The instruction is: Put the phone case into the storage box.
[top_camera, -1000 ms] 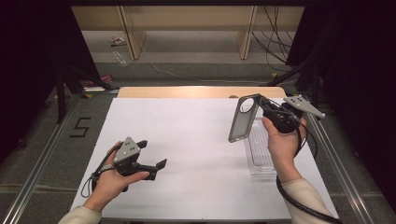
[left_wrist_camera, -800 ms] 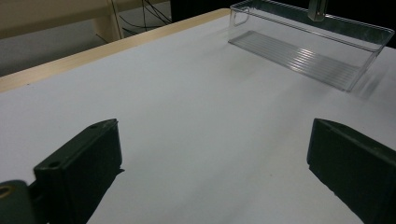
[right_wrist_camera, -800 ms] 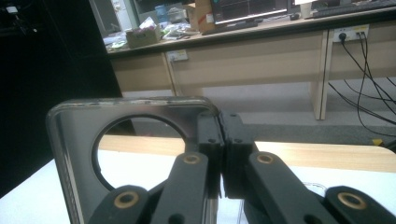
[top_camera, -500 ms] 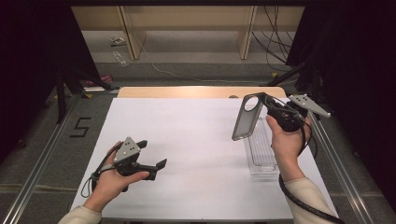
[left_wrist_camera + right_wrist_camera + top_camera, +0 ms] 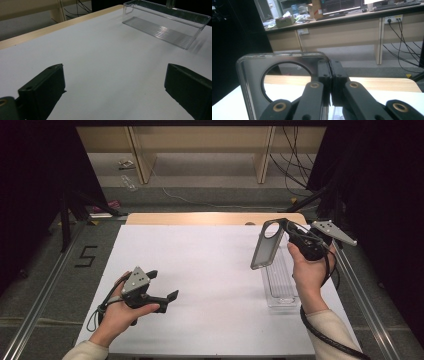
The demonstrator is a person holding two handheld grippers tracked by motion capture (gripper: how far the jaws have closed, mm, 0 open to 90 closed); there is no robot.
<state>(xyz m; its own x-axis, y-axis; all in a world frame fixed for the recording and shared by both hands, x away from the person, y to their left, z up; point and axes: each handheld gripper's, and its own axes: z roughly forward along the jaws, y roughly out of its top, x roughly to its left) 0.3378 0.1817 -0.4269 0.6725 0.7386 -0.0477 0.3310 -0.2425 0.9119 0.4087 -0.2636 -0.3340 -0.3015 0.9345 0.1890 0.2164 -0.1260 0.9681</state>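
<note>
A grey, flat phone case with a round camera hole [image 5: 266,245] hangs tilted in the air just above the clear ribbed plastic bin [image 5: 280,282], its lower end cut off in the right gripper view. The right gripper [image 5: 289,231] is clamped tight on the case's top edge. Well apart from the bin, the left gripper [image 5: 162,287] rests over the white table [image 5: 210,270], jaws spread wide and holding nothing

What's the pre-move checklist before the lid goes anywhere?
1. Right tool shut on the grey lid: ok.
2. Grip sits at the lid's edge by the round hole: ok, though hold strength cannot tell.
3. Clear tray rests flat on the white table beside the right hand: ok.
4. Lid lifted off the tray: ok.
5. Left tool open, holding nothing: ok.
6. Left tool apart from the tray: ok.
</note>
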